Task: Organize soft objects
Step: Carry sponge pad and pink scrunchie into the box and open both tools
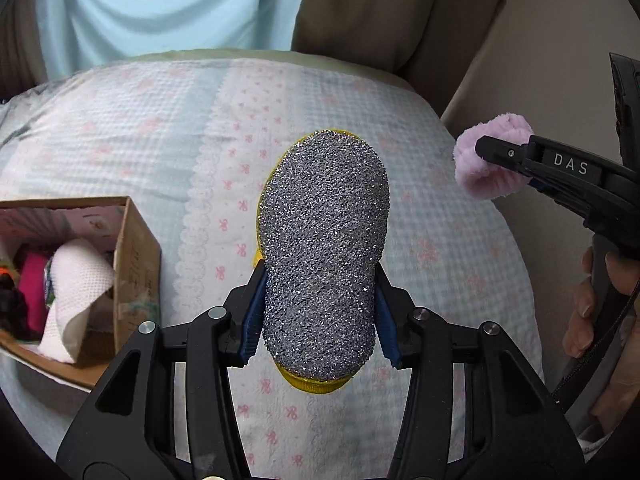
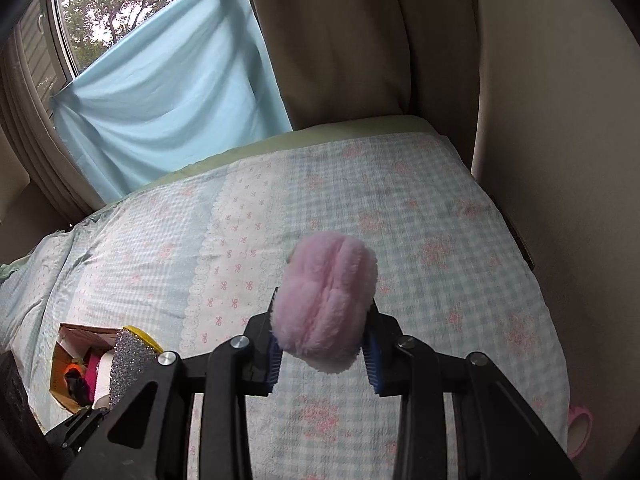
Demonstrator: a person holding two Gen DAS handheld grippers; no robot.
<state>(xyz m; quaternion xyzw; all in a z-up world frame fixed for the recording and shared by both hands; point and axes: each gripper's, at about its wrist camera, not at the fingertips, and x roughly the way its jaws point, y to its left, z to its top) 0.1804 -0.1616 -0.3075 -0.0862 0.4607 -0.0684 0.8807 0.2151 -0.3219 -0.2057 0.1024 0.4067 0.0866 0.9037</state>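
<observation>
From the left wrist camera, the left gripper (image 1: 320,312) has its jaws pinching a silver glitter scrubbing sponge (image 1: 326,248) by its sides, the sponge standing out forward above the bed (image 1: 140,140) with a yellow edge showing round it. The cardboard box (image 1: 134,264) sits on the bed to the left of the sponge, open at the top, with a white cloth (image 1: 78,296) and a bright pink item (image 1: 34,296) inside. To the right of the sponge, well apart from it, the right gripper (image 1: 486,148) holds a pink fluffy pouf (image 1: 494,160) in the air; a hand (image 1: 600,304) grips its handle.

From the right wrist camera, the right gripper (image 2: 324,344) has its jaws pressed against both sides of the pink fluffy pouf (image 2: 326,304), held above the bed (image 2: 440,220). The cardboard box (image 2: 66,364) lies to the lower left of the pouf, and the silver glitter scrubbing sponge (image 2: 128,364) shows just beside the box. A light blue cloth (image 2: 168,96) hangs over the window (image 2: 100,4) beyond the bed.
</observation>
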